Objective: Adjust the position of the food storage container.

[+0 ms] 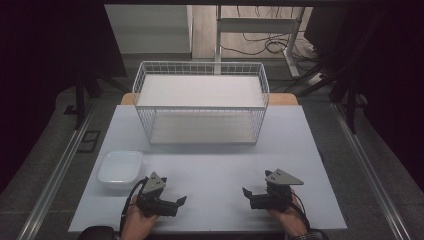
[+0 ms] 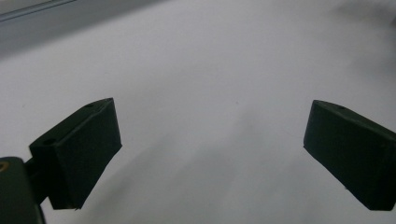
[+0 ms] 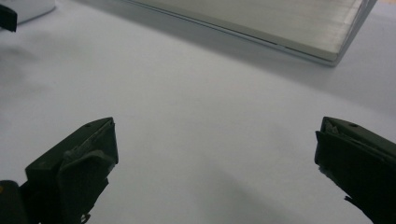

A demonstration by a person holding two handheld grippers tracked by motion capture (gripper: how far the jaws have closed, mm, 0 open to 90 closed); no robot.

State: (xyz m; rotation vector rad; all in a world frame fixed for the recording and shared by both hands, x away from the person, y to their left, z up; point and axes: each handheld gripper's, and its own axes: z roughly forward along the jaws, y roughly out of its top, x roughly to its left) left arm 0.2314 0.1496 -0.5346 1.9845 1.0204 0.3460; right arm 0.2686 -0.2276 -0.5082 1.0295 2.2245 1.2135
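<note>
Four fingers [image 2: 79, 154], one white dish [image 1: 120, 169]

You're set up in what looks like a lab or test room, not a home. Your white table [image 1: 210, 165] stands on grey carpet with metal floor rails [image 1: 60, 165] running along both sides, at nine and three o'clock. Dark curtains [image 1: 45, 45] close you in left and right. At twelve o'clock, past the white wire basket [image 1: 200, 100], there's a bare desk frame [image 1: 260, 30] with loose cables [image 1: 260, 45] trailing across the floor. A floor socket box [image 1: 89, 140] sits at about ten o'clock. It's a staged recording bay, plain and sparse.
</note>
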